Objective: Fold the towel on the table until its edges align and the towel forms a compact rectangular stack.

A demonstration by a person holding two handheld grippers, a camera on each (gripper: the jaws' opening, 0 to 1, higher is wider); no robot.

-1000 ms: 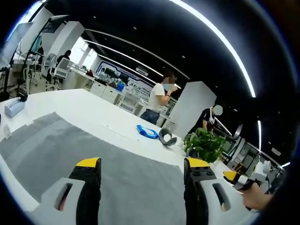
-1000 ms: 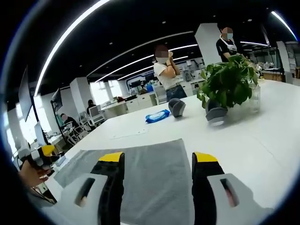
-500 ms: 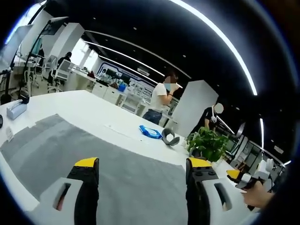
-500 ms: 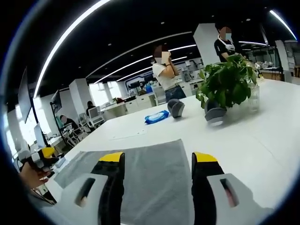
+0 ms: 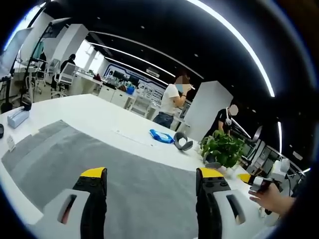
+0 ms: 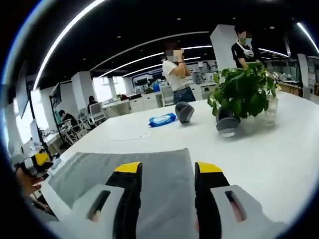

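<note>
A grey towel [image 5: 114,169] lies spread flat on the white table [image 5: 94,117]; its right-hand end [image 6: 149,172] shows in the right gripper view. My left gripper [image 5: 152,174] hovers open above the towel's near side, and the cloth shows between its yellow-tipped jaws. My right gripper [image 6: 168,168] stands open over the towel's right end with nothing held. At the far right of the left gripper view a hand holds the right gripper [image 5: 259,181]. At the left edge of the right gripper view a hand holds the left gripper [image 6: 37,160].
A potted plant [image 6: 241,94], a grey ring-shaped object [image 6: 185,112] and a blue packet [image 6: 162,119] stand on the table beyond the towel. A small box [image 5: 17,118] sits at the far left. Two people stand behind the table.
The right gripper's jaws have drawn a little closer together, still apart. Both cameras shifted slightly; the towel lies as before.
</note>
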